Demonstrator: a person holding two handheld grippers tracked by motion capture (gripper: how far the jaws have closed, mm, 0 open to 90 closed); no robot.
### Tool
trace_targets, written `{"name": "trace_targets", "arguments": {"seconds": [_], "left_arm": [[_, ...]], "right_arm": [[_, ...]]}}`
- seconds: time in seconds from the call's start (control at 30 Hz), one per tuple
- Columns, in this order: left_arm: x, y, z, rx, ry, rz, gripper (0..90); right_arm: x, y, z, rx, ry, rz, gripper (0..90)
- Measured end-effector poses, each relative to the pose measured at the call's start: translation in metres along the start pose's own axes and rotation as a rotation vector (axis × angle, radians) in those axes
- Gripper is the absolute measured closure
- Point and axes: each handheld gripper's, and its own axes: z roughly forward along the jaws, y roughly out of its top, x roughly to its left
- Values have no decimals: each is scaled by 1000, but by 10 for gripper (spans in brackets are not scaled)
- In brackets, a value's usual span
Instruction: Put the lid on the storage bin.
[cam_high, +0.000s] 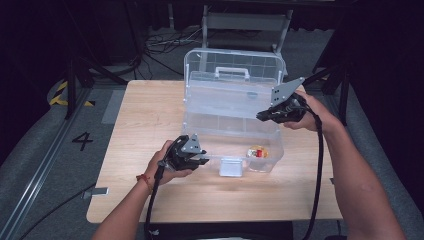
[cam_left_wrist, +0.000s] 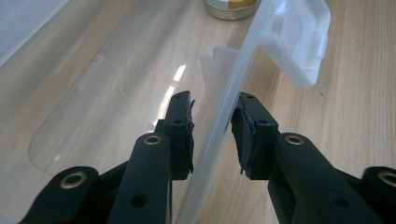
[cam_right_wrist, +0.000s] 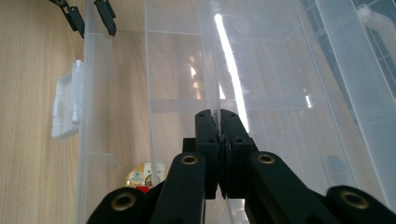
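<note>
From my seat, the tin (cam_left_wrist: 230, 8) is cut off by the top edge, its label (cam_high: 257, 152) too small to read, and my right gripper (cam_right_wrist: 218, 122) half hides it.

My right gripper (cam_right_wrist: 218, 122) is clamped on a thin clear tray wall (cam_right_wrist: 208, 70) inside the plastic box (cam_right_wrist: 93, 93) — small tin (cam_right_wrist: 140, 176) at btm left, other gripper (cam_right_wrist: 88, 16) top left.

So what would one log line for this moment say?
left tongs: astride box front wall, not pressing | right tongs: shut on inner tray wall | lid: open | small tin: inside box
</note>
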Motion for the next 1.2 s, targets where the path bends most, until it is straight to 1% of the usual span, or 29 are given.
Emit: {"name": "trace_targets", "arguments": {"seconds": [0.27,0.43,0.5,0.73,0.87,1.0,1.07,1.1,1.13,1.2], "left_arm": [[-1,0,0,3,11,11,682],[-2,0,0,4,17,19,677],[-3,0,1,5,24,19,671],[-4,0,1,9,33,22,661],[-4,0,1,7,39,23,656],[-4,0,1,0,39,24,655],[-4,0,0,-8,37,17,656],[-4,0,-1,-17,30,19,666],[-4,0,-2,-21,33,19,678],[-4,0,-5,-22,31,20,697]], "right_arm": [[5,-2,0,-4,-1,-6,874],[10,-3,0,-1,-9,0,869],[12,-2,0,7,-12,-7,867],[16,-2,-1,23,-21,-8,865],[20,0,0,46,-23,-20,862],[22,-1,0,39,-25,-22,858],[23,-2,0,34,-30,-17,855],[23,-2,0,28,-33,-18,854],[23,-3,0,24,-37,-18,854],[23,-4,0,20,-33,-18,854]]}}
